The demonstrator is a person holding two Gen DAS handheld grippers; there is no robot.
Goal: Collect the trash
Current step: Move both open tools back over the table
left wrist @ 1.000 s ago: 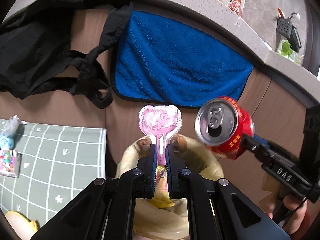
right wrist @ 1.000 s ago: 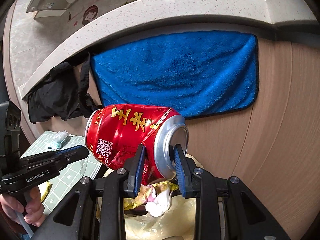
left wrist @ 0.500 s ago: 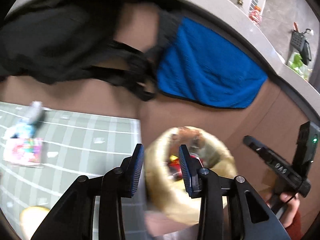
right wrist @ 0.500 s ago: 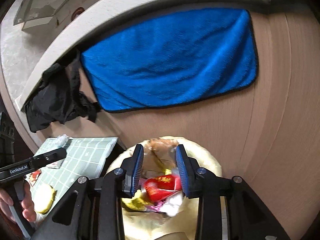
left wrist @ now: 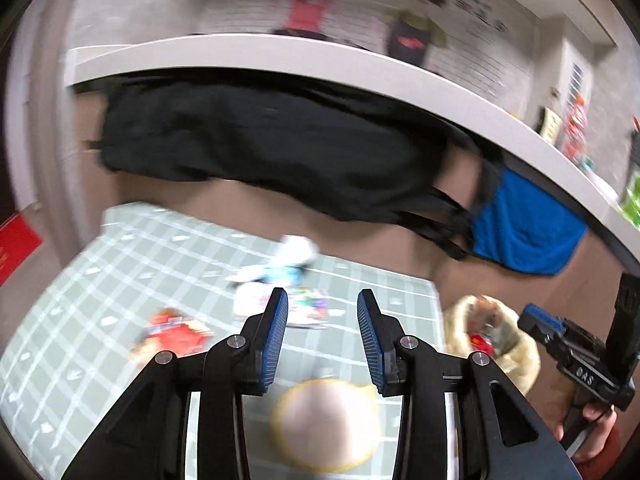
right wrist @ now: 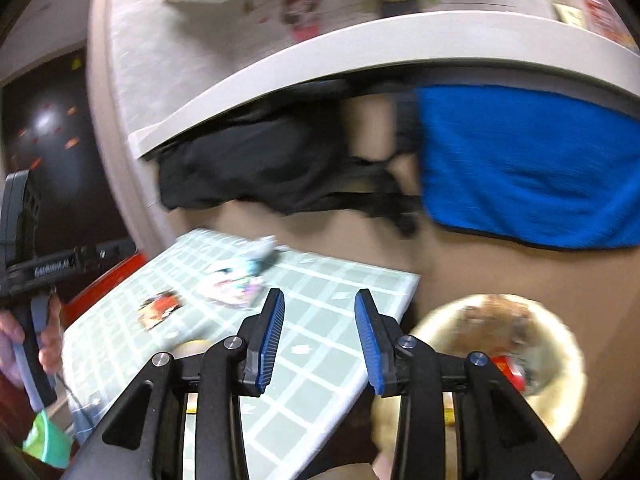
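Above the green checked mat (left wrist: pixel 120 300) on the bench, the left tongs (left wrist: pixel 322 340) hang with blue ribbed pads spread wide and nothing between them; the right tongs (right wrist: pixel 319 340) stand equally wide and empty over the mat's right edge. Loose trash lies on the mat: a red wrapper (left wrist: pixel 172 330), a crumpled white-and-blue wrapper (left wrist: pixel 286 260), a pale multicoloured packet (left wrist: pixel 292 306) and a round yellow-rimmed piece (left wrist: pixel 324 426) below the left pads, all smeared by motion blur so that print and exact outlines cannot be read. Right of the mat sits the trash bin (right wrist: pixel 560 368), lined with a pale yellowish bag, holding a red can (right wrist: pixel 510 368) among brownish scraps. Behind, a black garment (left wrist: pixel 260 140) and a blue terry towel (right wrist: pixel 528 168) hang from a white ledge (left wrist: pixel 280 52) against a brown panel. Each view cuts off the opposite handle and the hand gripping it at the frame edge.
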